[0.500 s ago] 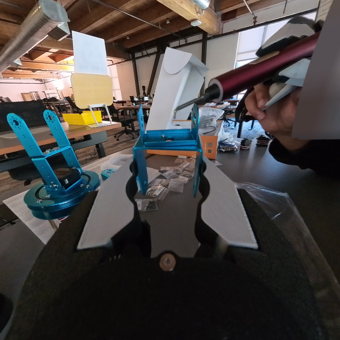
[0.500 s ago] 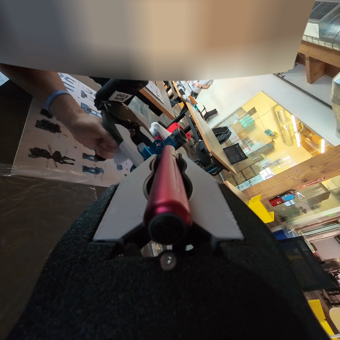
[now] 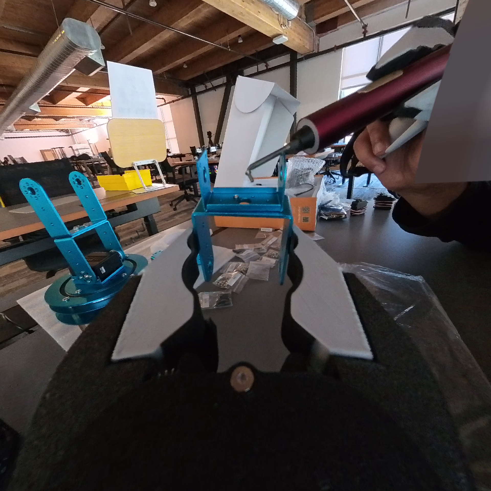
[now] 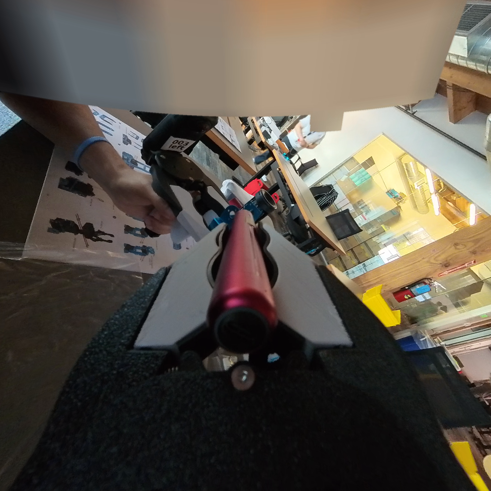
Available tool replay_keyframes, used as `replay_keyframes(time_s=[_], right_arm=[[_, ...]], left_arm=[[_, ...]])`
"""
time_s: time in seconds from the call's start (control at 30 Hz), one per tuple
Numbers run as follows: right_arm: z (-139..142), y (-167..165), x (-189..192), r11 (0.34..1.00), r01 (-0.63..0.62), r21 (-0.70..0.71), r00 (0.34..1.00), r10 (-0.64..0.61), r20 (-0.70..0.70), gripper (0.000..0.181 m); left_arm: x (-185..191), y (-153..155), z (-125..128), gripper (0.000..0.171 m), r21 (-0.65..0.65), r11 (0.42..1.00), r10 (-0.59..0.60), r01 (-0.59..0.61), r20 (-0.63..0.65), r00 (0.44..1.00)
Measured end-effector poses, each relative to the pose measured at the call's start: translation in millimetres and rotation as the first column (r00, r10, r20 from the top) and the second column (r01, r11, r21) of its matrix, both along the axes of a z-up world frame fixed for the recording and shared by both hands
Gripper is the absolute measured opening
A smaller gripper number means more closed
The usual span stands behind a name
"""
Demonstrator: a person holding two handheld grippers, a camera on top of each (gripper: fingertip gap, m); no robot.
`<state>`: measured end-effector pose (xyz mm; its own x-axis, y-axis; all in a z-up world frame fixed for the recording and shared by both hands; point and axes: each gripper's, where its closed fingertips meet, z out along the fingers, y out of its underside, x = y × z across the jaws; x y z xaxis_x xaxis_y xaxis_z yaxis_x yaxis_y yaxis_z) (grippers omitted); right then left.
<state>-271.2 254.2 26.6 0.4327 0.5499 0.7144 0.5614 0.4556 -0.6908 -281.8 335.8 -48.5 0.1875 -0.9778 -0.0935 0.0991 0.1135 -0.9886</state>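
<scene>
Up-left of your right claw (image 4: 243, 229), a white sticker (image 4: 178, 144) on black housing (image 4: 172, 170) bears print; just beyond your left claw (image 3: 243, 236), an orange box (image 3: 305, 216) carries printed codes. Neither wording is repeated here.

The bracket (image 3: 240, 210) sits between the fingers of the left gripper (image 3: 242, 239), above the table (image 3: 398, 252). Small bags (image 3: 247, 268) lie on the table below the bracket. The open box (image 3: 303, 212) stands directly behind the bracket. The round base with two arms (image 3: 87, 279) stands to the left of the bracket. The screwdriver (image 3: 372, 106), clamped in the right gripper (image 4: 242, 233), reaches in from the bracket's upper right, its tip above the bracket's floor. A plastic sheet (image 3: 393, 289) lies to the right of the bracket.
</scene>
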Motion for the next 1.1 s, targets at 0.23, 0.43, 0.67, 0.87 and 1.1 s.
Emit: replay_keyframes(time_s=[0.23, 0.43, 0.67, 0.87, 1.1], right_arm=[[-3.2, 3.0, 4.1, 0.999, 0.000, -0.052, 1.000, 0.000, 0.005, 0.023], [1.1, -4.9, 8.8, 0.998, -0.039, -0.059, 0.999, 0.040, 0.017, 0.023], [-6.6, -11.5, 3.0, 0.998, -0.038, 0.041, 0.991, 0.032, 0.128, 0.021], [-10.8, -11.5, -0.8, 0.997, -0.031, 0.077, 0.986, 0.018, 0.164, 0.021], [-15.2, -12.8, 0.9, 0.995, -0.044, 0.089, 0.978, 0.025, 0.208, 0.021]], left_arm=[[1.8, -2.1, -3.5, 0.066, 0.057, 0.998, 0.009, -0.008, -0.023, 1.000], [0.4, -4.6, 0.0, 0.066, 0.110, 0.994, 0.004, -0.004, 0.003, 1.000], [1.1, -6.9, -2.0, 0.066, 0.084, 0.996, -0.021, 0.021, 0.000, 1.000], [2.7, -8.0, -5.2, 0.066, 0.072, 0.997, -0.033, 0.034, -0.013, 0.999], [5.3, -11.9, -8.7, 0.066, 0.136, 0.990, -0.041, 0.048, -0.055, 0.998]])
